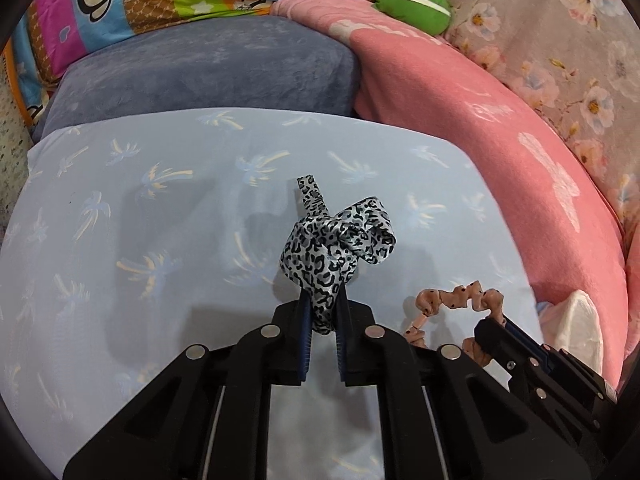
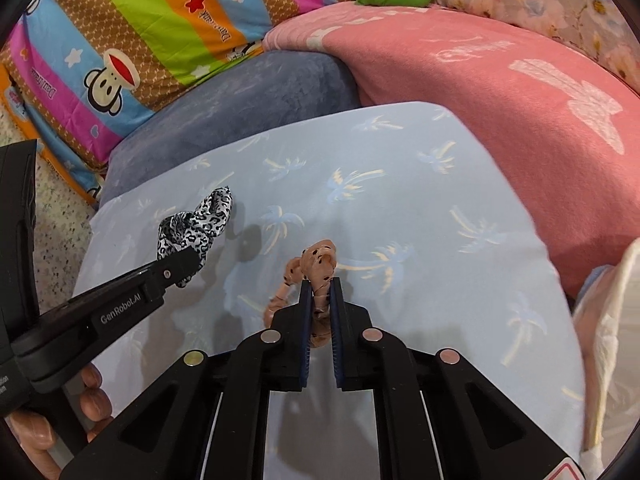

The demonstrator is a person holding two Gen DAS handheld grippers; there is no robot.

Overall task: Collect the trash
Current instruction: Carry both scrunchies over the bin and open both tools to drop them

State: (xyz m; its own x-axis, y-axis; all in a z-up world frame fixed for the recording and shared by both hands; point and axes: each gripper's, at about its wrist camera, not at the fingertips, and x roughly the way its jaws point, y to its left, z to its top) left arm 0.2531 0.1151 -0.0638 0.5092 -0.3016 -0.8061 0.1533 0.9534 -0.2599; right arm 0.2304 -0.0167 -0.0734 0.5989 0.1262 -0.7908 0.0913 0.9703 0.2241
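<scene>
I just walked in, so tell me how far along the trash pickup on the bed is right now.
Done: both scrunchies are picked up. In hand: the left gripper is shut on the leopard scrunchie, the right gripper on the pink dotted scrunchie. Left: both need dropping off, and no bin shows. A white crumpled item remains by the pink blanket.

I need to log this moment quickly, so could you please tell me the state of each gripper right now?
Left gripper: closed on the leopard-print scrunchie.
Right gripper: closed on the peach dotted scrunchie.
</scene>
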